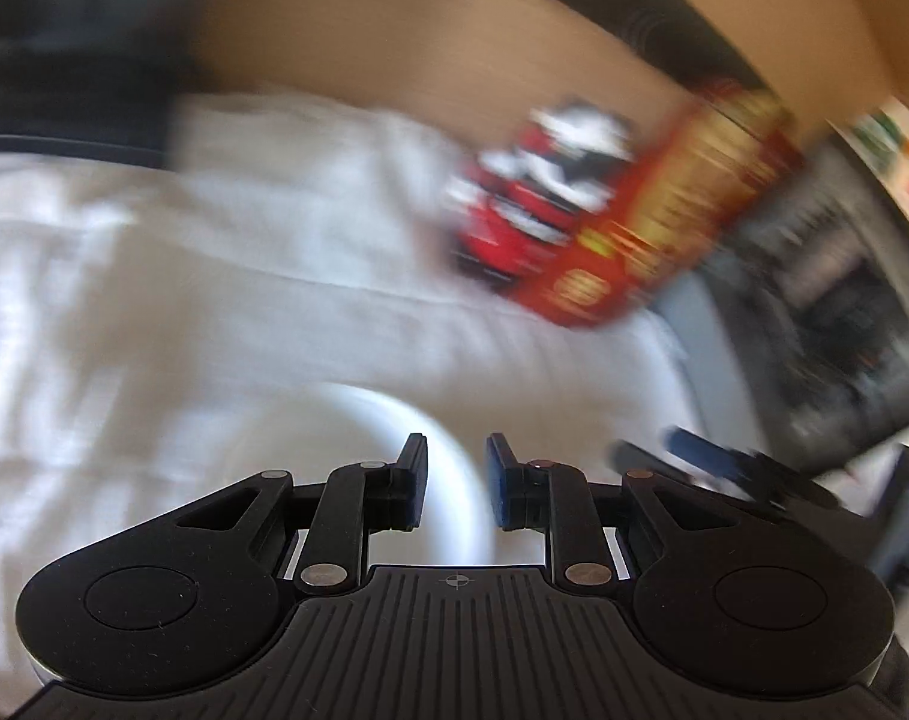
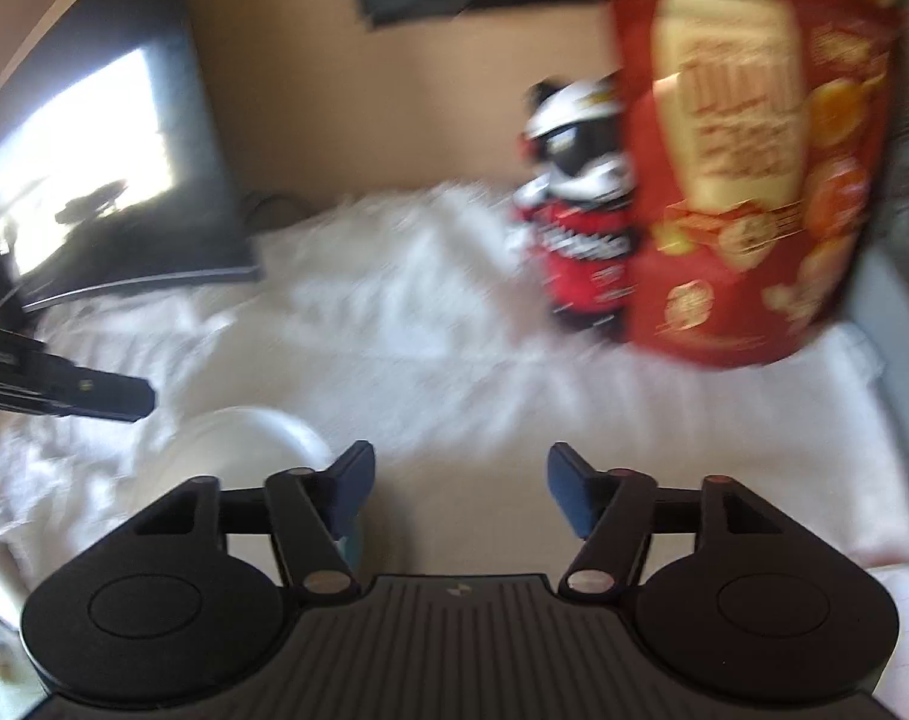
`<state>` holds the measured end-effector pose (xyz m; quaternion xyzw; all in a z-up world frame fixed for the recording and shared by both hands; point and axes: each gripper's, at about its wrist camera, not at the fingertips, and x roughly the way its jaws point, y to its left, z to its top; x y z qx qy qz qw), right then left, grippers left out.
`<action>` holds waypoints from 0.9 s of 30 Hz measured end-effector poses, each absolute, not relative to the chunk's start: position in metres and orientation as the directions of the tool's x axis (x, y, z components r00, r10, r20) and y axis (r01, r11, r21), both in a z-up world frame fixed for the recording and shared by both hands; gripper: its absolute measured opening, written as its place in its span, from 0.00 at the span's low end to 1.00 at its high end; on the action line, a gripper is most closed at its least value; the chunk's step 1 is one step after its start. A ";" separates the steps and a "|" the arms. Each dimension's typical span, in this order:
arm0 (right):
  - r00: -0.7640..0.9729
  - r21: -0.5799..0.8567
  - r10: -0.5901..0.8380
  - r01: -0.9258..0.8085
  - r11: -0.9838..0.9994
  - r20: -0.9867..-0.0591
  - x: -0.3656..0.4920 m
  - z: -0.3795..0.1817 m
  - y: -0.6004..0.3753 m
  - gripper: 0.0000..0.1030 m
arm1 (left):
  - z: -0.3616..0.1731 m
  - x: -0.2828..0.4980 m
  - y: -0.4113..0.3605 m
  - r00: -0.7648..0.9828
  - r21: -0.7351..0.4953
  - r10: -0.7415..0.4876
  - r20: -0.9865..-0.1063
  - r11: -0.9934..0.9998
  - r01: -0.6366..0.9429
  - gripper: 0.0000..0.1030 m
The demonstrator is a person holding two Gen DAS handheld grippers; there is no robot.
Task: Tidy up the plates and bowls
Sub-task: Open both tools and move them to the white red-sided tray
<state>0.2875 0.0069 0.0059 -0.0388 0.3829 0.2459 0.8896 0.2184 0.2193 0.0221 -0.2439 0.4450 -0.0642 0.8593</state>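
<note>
A: What is the left gripper (image 1: 455, 480) doing?
B: Its jaws are standing narrowly apart, grasping nothing; the white bowl (image 1: 394, 450) is lying just beyond them on the white cloth (image 1: 214, 300).

A: And the right gripper (image 2: 459, 489)?
B: Released, jaws spread wide over bare cloth. From there the bowl is sitting at ten o'clock, the red snack bag (image 2: 748, 180) at one o'clock, a red-and-black plush toy (image 2: 580, 210) just beside it.

I had open white cloth (image 2: 430, 312) ahead; a red bag (image 2: 748, 180) and toy figure (image 2: 580, 204) blocked the far right, a monitor (image 2: 112, 168) the left.
</note>
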 end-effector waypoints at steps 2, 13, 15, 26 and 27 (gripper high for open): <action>0.621 0.083 0.369 -0.439 0.895 -0.692 0.285 0.001 -0.016 0.64 | 0.012 0.229 0.189 0.570 -0.509 -0.396 -0.720 0.860 -0.045 0.22; 0.598 -0.043 0.101 -0.222 0.974 -0.795 0.264 -0.055 -0.182 0.64 | -0.094 0.299 -0.006 0.268 -0.563 -0.567 -0.779 0.821 0.100 0.23; 0.571 -0.041 0.053 -0.152 0.988 -0.819 0.264 -0.064 -0.215 0.64 | -0.104 0.304 -0.028 0.253 -0.571 -0.578 -0.776 0.814 0.109 0.23; 0.498 0.102 0.102 -0.027 0.994 -0.861 0.291 -0.105 -0.274 0.41 | -0.137 0.338 -0.088 0.206 -0.429 -0.443 -0.872 0.896 0.111 0.23; 0.491 0.108 0.112 -0.036 0.993 -0.864 0.291 -0.106 -0.273 0.39 | -0.137 0.338 -0.088 0.206 -0.423 -0.438 -0.875 0.899 0.115 0.23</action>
